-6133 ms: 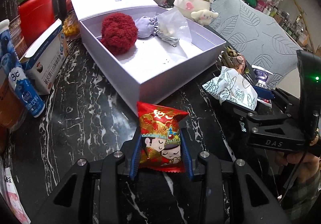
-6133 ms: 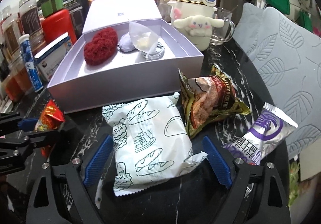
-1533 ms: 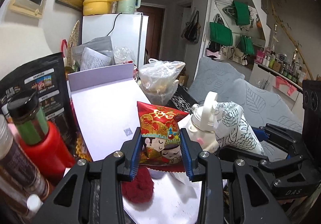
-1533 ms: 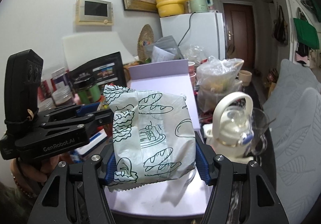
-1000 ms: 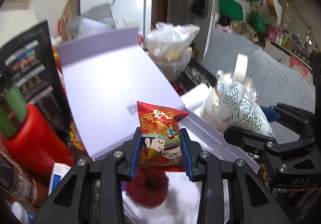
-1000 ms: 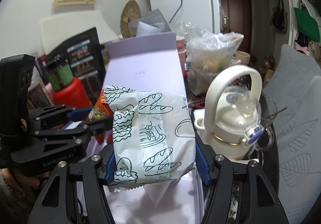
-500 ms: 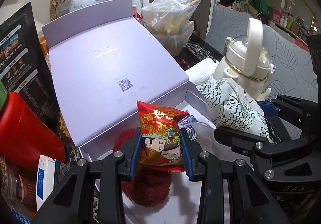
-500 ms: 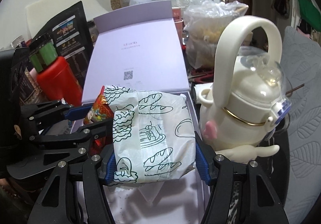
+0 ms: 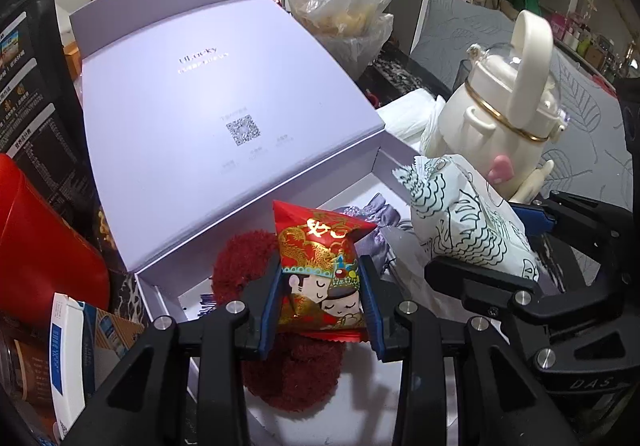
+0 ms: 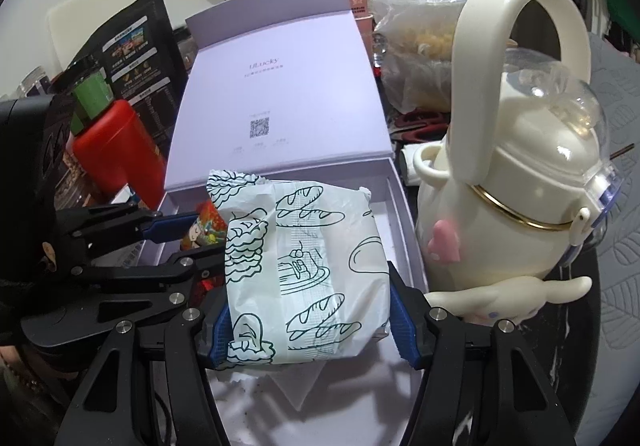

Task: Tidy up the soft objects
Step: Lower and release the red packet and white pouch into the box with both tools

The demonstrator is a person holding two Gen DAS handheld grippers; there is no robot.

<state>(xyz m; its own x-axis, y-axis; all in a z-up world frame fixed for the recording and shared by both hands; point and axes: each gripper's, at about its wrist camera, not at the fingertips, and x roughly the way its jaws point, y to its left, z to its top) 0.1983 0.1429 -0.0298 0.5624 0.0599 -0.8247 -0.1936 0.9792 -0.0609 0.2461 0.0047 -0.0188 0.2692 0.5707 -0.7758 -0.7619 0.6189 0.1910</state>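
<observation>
Left wrist view: left gripper (image 9: 320,302) pinches a red snack packet (image 9: 320,270) above the open lilac box (image 9: 168,310); right gripper (image 10: 312,314) squeezes a bread packet (image 10: 304,270) alongside. Released together, the crowded packets may collide and spill over the rim.

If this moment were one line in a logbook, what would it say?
left gripper: shut on red snack packet | right gripper: shut on white bread bag | both over open lilac box

red snack pkt (image 9: 320,270) w/ cartoon faces; lilac box (image 9: 224,118); white-green bread-print bag (image 10: 304,266)
</observation>
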